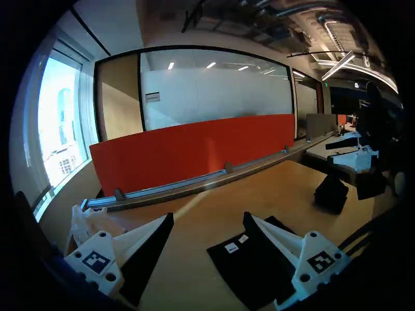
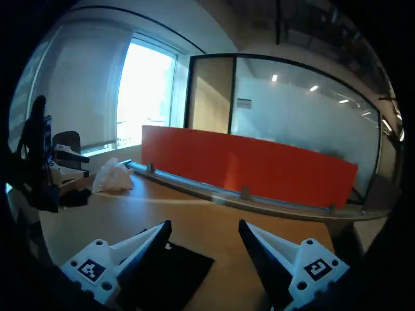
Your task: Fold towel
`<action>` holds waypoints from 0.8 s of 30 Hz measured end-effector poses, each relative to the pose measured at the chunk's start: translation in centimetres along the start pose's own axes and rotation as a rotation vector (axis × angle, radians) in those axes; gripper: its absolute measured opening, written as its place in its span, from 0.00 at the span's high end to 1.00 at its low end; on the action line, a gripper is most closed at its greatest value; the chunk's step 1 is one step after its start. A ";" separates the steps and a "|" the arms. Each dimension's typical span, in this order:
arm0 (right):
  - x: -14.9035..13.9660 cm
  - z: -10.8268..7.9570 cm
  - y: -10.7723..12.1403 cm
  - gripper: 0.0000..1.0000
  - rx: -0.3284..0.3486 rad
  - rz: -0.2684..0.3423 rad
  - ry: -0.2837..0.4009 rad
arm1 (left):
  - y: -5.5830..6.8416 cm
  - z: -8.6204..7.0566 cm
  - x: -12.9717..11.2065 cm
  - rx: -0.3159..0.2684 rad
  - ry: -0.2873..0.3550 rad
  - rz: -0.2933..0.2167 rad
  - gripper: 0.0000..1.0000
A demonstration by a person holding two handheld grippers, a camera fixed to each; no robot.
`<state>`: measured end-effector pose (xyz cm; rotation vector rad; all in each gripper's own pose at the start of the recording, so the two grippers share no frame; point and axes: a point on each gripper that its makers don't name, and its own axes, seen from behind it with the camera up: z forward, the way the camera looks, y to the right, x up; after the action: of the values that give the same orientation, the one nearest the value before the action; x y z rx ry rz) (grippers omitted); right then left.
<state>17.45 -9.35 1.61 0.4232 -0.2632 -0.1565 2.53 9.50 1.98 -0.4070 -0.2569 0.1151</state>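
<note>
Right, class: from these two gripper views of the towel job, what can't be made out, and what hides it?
- Left gripper view: the black towel runs behind a finger of the left gripper and off the lower edge, so its full outline is hidden.
- Right gripper view: a finger of the right gripper covers part of the black towel.
- Left gripper view: the dark bundle is too shadowed to identify.

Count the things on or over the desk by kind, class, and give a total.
Black cloths: 2, a flat towel and a bundle
White bag: 1
Grippers: 2, left gripper and right gripper
Total: 5
</note>
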 end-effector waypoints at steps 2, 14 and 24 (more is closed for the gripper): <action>-0.6 0.2 -0.4 0.00 0.014 -0.022 -0.017 | 0.1 0.1 -0.4 -0.007 -0.011 0.005 0.00; -5.0 0.7 -3.3 0.00 0.100 -0.049 -0.106 | 1.6 0.7 -5.8 -0.039 -0.102 -0.024 0.00; -9.7 1.0 -3.9 0.00 0.109 0.001 -0.194 | 3.1 1.4 -10.5 -0.058 -0.168 -0.035 0.00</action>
<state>7.55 -11.32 -1.28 0.5173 -0.4642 -0.1830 -8.10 11.12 -0.41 -0.4510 -0.4337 0.1077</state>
